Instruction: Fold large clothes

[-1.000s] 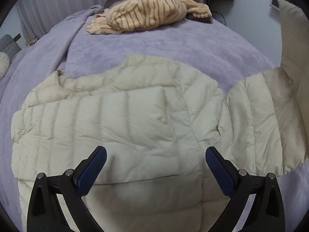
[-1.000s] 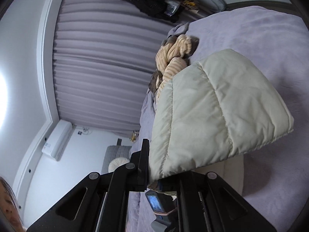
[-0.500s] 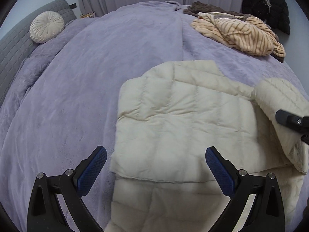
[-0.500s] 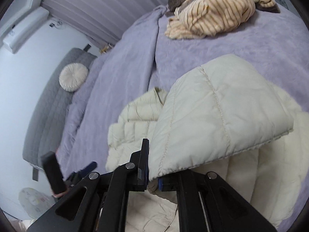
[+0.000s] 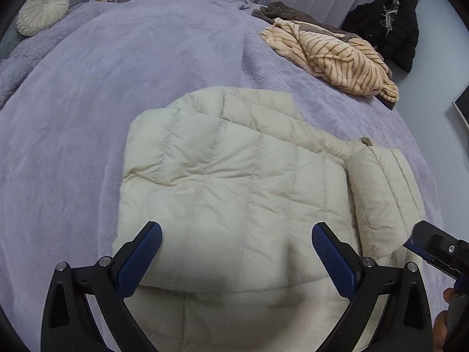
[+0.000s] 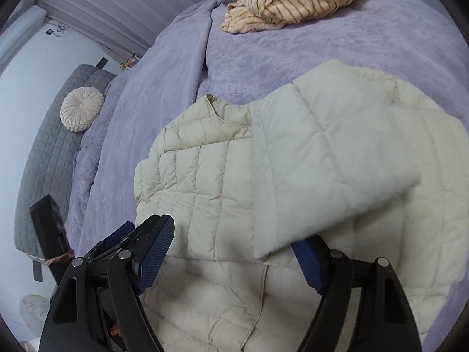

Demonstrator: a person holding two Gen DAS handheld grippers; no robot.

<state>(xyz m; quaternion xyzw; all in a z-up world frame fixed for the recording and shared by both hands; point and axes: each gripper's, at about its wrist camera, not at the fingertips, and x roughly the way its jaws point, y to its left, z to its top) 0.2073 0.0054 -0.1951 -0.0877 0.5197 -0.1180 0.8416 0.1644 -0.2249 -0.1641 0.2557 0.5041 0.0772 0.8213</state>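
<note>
A cream quilted puffer jacket [image 5: 234,182] lies on the lilac bedspread [image 5: 88,117], one side folded over its body. My left gripper [image 5: 237,252] hovers open just above its near part, nothing between the blue pads. In the right wrist view the jacket's sleeve [image 6: 322,161] lies blurred across the jacket [image 6: 199,182]. The sleeve's cuff edge hangs between the fingers of my right gripper [image 6: 231,252] and hides the right fingertip. Its jaws are opening and the pads do not press on the cloth. The right gripper [image 5: 433,246] also shows at the left view's right edge.
A beige striped fleece garment [image 5: 337,55] and a brown one [image 5: 287,11] lie at the bed's far side. A black coat [image 5: 387,20] hangs beyond it. A round cream cushion [image 6: 82,108] rests on a grey quilted headboard [image 6: 44,161]. Curtains close the back.
My right gripper swung down with the sleeve, brought it over the jacket's body and opened, letting it go. The left gripper shifted sideways along the jacket, still open.
</note>
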